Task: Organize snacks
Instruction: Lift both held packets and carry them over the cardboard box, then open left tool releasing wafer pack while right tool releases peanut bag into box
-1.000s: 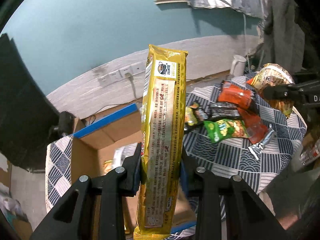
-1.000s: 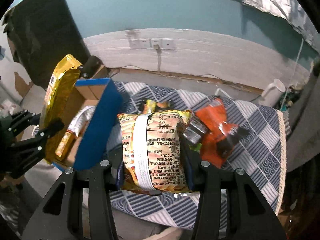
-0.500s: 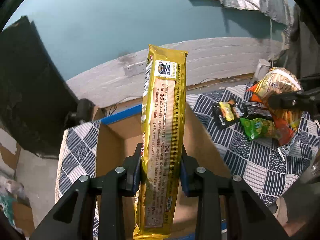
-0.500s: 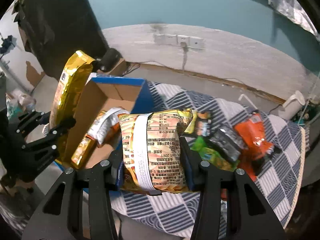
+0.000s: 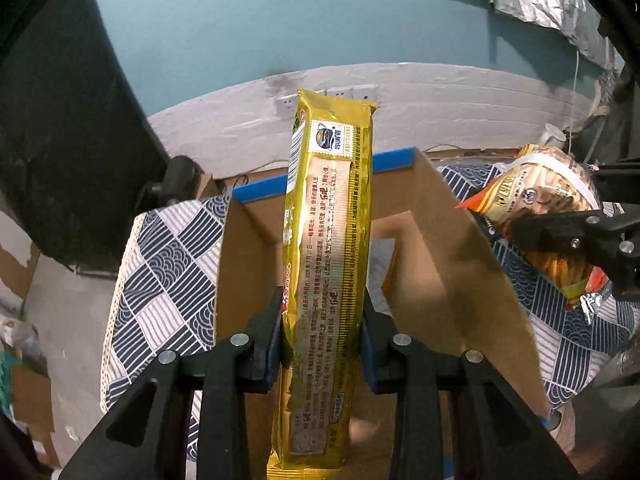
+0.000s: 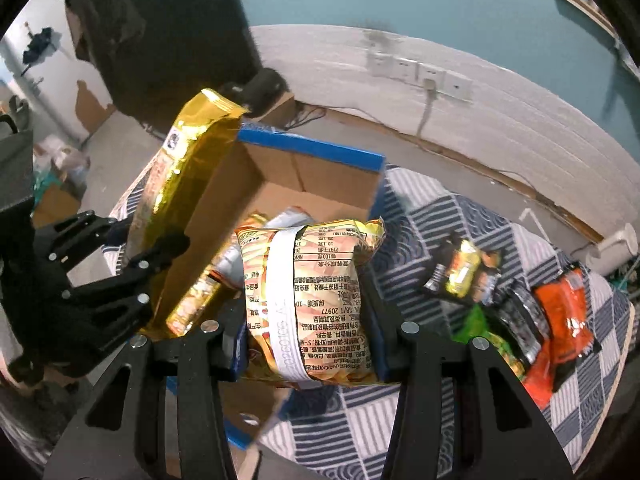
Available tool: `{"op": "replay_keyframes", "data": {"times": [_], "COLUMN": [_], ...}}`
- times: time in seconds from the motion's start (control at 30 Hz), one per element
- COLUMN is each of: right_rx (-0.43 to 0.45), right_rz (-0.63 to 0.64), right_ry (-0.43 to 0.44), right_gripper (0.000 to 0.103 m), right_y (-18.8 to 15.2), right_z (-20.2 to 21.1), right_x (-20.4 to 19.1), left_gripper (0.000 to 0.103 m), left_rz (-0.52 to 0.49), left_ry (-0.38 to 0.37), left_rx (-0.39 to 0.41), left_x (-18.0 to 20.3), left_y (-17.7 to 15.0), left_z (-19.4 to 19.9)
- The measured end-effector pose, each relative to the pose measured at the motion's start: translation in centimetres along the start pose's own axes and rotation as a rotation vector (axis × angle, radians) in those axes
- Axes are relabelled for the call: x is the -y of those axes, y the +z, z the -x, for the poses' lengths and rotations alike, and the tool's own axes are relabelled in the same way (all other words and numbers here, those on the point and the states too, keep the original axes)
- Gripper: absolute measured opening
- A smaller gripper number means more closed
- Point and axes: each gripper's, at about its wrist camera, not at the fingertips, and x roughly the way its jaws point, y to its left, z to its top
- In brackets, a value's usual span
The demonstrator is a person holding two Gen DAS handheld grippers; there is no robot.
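The left claw [image 5: 322, 344] grips a long gold biscuit pack [image 5: 328, 264] upright above the open cardboard box [image 6: 280, 184]; the right claw [image 6: 308, 336] clamps a chip bag [image 6: 316, 300] beside it, apparently ready for dropping in. More snacks [image 6: 520, 304] wait on the bench [image 6: 420, 420].

Open cardboard box with blue-taped rim [image 6: 308, 152] sits on the bench covered by a navy-and-white patterned cloth [image 6: 432, 216], at its left end. Long gold foil biscuit pack [image 5: 328, 264] stands upright in the left hand-held gripper [image 5: 322, 344] over the box. Yellow-orange crinkled chip bag [image 6: 316, 300] in the right hand-held gripper [image 6: 308, 344] hangs over the box's right edge. Wrapped snack packs [image 6: 224, 264] lie inside the box. Loose pile of small snack packets [image 6: 516, 312] lies on the cloth right of the box. Wall sockets [image 6: 420, 72] behind.
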Motion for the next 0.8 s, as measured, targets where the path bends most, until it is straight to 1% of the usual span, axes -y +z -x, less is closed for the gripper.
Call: {"op": "replay_keyframes", "data": {"times": [0.23,0.33,0.47,0.5,0.53,0.57,0.7,0.77,0.8], "right_rx": [-0.031,-0.046,-0.062,-0.069,-0.072,-0.072,-0.085,-0.078,-0.074], "right_rz": [0.022,0.025,0.025,0.021,0.015,0.010,-0.002,-0.013,-0.017], "right_ry": [0.024,0.043,0.054,0.053,0.052,0.050,0.038,0.036,0.033], "right_gripper": [0.046,0.046,0.047,0.047,0.048,0.048,0.048,0.051,0.056], "right_y": [1.1,1.4,1.4,1.3,1.2,1.1,0.6,0.6,0.6], "right_z": [-2.2,-3.1,-4.0,-4.2,-4.4,-4.4,-4.6,-4.2,-4.0], "right_x": [-1.8,-2.4,-2.8,-2.8,-2.8,-2.7,-2.2,-1.8,-1.7], "left_gripper": [0.033,0.033,0.035,0.038,0.044,0.047,0.047,0.047,0.047], "left_rz": [0.051,0.051,0.056,0.059,0.062,0.064,0.065,0.063,0.061], "left_ry": [-0.015,-0.025,-0.010,-0.008,-0.005,-0.004,0.006,0.006,0.008], "left_rx": [-0.060,-0.074,-0.049,-0.046,-0.042,-0.037,-0.041,-0.040,-0.037], "left_x": [-1.4,-1.5,-1.7,-1.8,-1.9,-2.1,-2.1,-2.0,-1.9], "left_y": [-1.1,-1.3,-0.9,-0.9,-0.9,-0.9,-0.9,-0.8,-0.7], "left_z": [-1.8,-2.2,-1.6,-1.5,-1.3,-1.3,-1.1,-1.0,-0.9]}}
